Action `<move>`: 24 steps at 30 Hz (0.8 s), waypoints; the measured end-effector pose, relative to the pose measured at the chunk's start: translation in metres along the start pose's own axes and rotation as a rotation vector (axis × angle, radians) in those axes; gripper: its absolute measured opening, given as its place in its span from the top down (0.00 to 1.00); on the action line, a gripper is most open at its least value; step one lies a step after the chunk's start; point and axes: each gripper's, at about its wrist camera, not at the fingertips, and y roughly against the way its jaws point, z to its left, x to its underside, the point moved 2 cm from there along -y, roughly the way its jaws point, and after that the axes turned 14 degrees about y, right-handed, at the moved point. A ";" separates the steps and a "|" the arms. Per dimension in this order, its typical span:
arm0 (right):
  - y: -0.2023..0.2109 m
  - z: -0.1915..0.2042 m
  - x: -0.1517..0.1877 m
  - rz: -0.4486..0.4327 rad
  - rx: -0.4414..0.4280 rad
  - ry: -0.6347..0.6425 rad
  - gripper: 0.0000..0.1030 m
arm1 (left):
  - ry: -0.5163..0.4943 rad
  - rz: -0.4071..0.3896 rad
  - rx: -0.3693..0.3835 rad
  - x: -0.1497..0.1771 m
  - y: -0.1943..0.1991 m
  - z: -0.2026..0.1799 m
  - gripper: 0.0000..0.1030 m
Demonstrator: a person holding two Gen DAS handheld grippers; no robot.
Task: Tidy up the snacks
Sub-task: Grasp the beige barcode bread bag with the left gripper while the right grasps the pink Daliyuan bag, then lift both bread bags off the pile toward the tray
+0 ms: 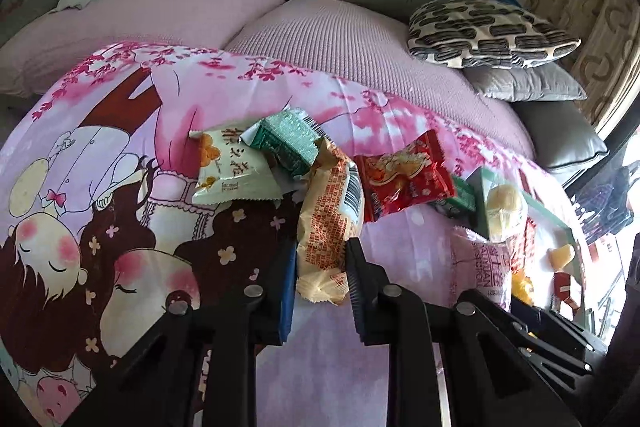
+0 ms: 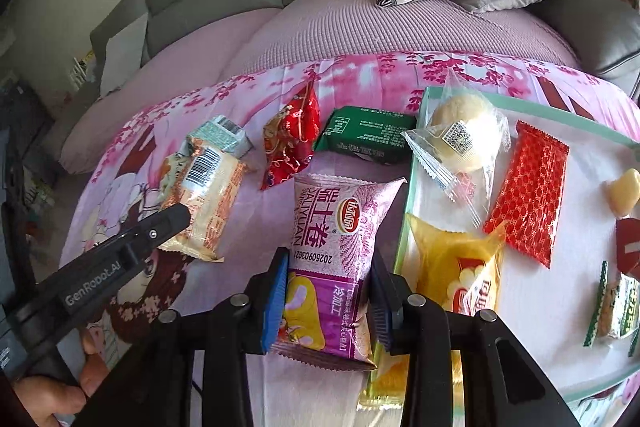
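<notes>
Crinkly plastic is bunching between the pads of the left hand-held gripper (image 1: 320, 267), which is clamping the near end of a cream-and-orange snack pack (image 1: 326, 223) on the pink cartoon sheet (image 1: 120, 187); the slick film may be slipping out if it is lifted by that thin seam. The right hand-held gripper (image 2: 330, 299) is squeezing a puffy purple roll pack (image 2: 332, 263) just beside the glass tray (image 2: 600, 339), whose hard edge could be snagging the soft pack.
</notes>
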 end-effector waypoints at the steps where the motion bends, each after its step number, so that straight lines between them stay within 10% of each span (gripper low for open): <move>1: 0.001 -0.001 0.000 -0.003 0.000 0.001 0.61 | -0.006 0.000 0.000 0.000 0.000 -0.001 0.76; 24: -0.003 -0.006 0.004 -0.003 -0.044 -0.023 0.61 | -0.028 0.108 -0.061 0.000 -0.046 -0.001 0.64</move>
